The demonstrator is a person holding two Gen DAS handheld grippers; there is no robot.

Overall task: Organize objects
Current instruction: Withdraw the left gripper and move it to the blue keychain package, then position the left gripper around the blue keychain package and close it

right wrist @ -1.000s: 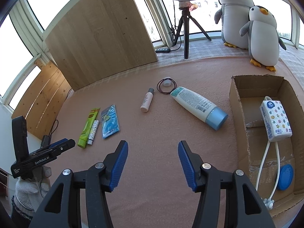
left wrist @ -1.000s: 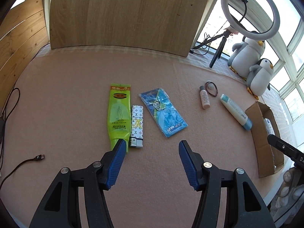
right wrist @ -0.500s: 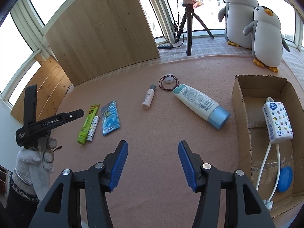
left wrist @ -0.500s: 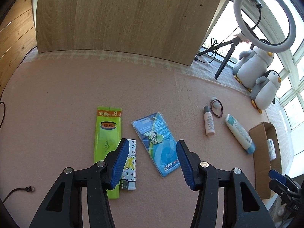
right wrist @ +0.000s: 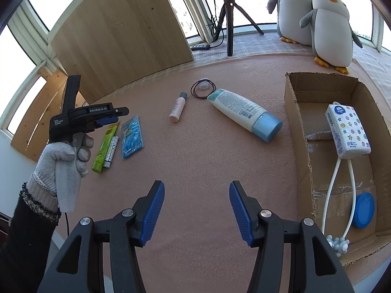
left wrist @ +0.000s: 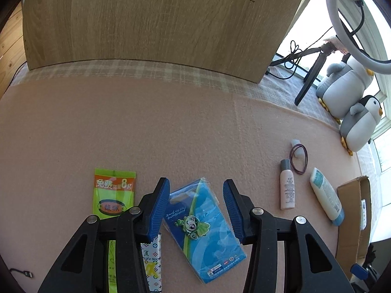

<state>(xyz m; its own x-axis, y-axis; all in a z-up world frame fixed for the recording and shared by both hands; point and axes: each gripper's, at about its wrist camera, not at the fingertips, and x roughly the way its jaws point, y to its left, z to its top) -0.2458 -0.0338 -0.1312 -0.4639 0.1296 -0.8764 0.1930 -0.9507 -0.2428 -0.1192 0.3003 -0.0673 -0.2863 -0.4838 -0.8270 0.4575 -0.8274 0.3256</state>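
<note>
1. Two items are partly hidden in the left wrist view: the left gripper (left wrist: 195, 202) covers the lower half of the green sachet (left wrist: 114, 193) and most of the patterned lighter (left wrist: 152, 256).
2. Only an edge of the cardboard box (left wrist: 352, 219) shows there, cut off at the right.
3. In the right wrist view the box (right wrist: 297, 127) lies open, holding a tissue pack (right wrist: 347, 131), a blue disc (right wrist: 364, 210) and a white looped cord whose lower end is hard to identify.
4. The blue badge card (left wrist: 207, 229) lies flat on the pink desk (left wrist: 171, 134), its upper part between the left fingers (left wrist: 158, 207), which have just been closing but stand apart, not pressing it.
5. A gloved hand (right wrist: 66, 156) holds the left gripper above that card.
6. The right gripper (right wrist: 194, 210) hangs with fingers apart over bare desk, nothing between them.
7. The pink bottle (right wrist: 178, 107), hair ties (right wrist: 202, 89) and lotion tube (right wrist: 244, 112) lie beyond, well apart from both grippers.
</note>
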